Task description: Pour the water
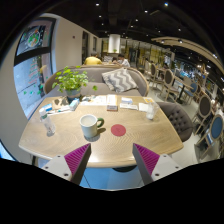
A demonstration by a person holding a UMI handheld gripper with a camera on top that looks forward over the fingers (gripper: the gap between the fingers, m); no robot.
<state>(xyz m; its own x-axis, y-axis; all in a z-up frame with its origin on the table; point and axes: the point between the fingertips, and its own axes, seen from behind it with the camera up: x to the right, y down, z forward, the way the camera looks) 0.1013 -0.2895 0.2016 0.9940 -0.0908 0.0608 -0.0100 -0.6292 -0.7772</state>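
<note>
With nothing poured yet, we hold the tool [110, 160] released and empty, short of the table [75, 150], its white mug [90, 126] and far-left bottle [49, 124] untouched.

The gripper [110, 158] shows only its two fingers: each a dark, blocky wedge that tapers toward its tip. Each inner face carries a bright magenta pad [76, 157] with a fine ridged texture. No cables, screws or markings can be made out.
</note>
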